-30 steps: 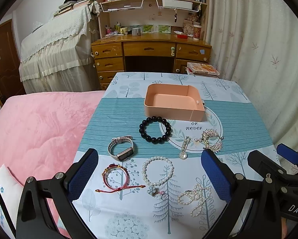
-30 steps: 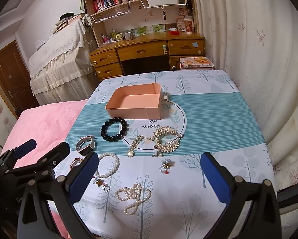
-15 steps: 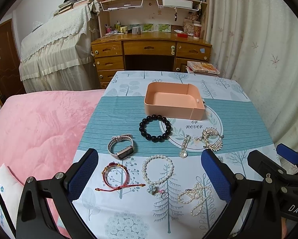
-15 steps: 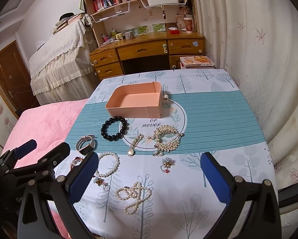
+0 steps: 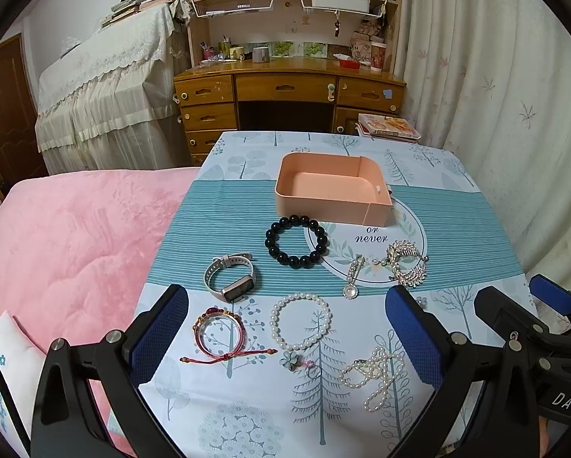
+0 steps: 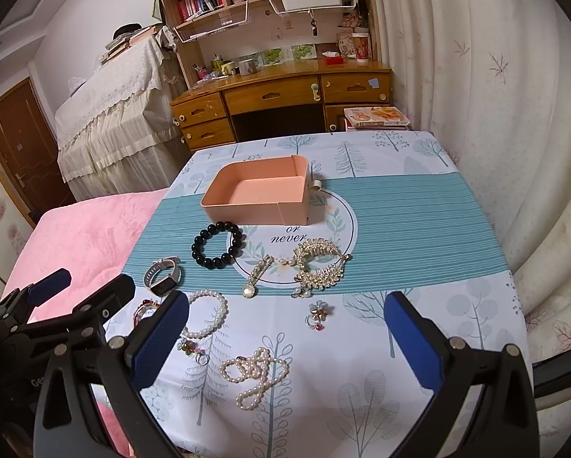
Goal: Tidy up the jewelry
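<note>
An empty pink tray (image 5: 377, 210) (image 6: 243, 213) stands mid-table. In front of it lie a black bead bracelet (image 5: 271, 245) (image 6: 197, 249), a smartwatch (image 5: 230, 276) (image 6: 163, 276), a red cord bracelet (image 5: 218, 332), a pearl bracelet (image 5: 276, 324) (image 6: 220, 315), a pearl necklace (image 5: 373, 378) (image 6: 255, 374), a silver hair clip (image 5: 404, 263) (image 6: 320, 263), a pendant clip (image 5: 352, 278) (image 6: 257, 276) and small flower charms (image 5: 295, 360) (image 6: 318, 315). My left gripper (image 5: 285, 343) and right gripper (image 6: 285, 347) are open and empty above the near table edge.
The table has a tree-print cloth with a teal band (image 5: 457, 229). A pink bed (image 5: 64, 236) borders it on the left, a curtain (image 5: 507, 76) on the right. A wooden desk with shelves (image 5: 289, 87) stands behind.
Both grippers have drifted only slightly; the jewelry and tray have not moved.
</note>
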`<move>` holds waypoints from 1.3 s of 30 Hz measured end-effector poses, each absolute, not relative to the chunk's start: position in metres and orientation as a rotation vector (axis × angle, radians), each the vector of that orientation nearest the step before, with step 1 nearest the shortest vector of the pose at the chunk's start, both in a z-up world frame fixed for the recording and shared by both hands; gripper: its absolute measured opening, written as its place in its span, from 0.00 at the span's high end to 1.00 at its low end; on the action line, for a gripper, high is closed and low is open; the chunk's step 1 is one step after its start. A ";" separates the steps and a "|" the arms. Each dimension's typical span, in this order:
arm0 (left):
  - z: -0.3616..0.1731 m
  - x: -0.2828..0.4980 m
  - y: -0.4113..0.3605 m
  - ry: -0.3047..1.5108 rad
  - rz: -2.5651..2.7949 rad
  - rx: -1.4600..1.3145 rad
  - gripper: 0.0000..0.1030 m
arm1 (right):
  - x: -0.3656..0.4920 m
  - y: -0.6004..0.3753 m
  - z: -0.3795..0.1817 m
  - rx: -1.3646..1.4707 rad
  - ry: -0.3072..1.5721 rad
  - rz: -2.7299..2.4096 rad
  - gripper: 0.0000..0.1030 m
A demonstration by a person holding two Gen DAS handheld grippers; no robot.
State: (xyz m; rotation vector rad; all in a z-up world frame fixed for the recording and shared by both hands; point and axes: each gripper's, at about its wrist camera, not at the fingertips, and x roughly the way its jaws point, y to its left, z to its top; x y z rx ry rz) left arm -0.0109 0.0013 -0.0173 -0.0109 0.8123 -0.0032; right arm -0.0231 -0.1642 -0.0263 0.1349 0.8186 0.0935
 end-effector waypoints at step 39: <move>-0.016 0.086 0.071 0.957 -0.038 -0.093 0.01 | 0.053 -0.148 -0.013 0.113 0.892 0.220 0.06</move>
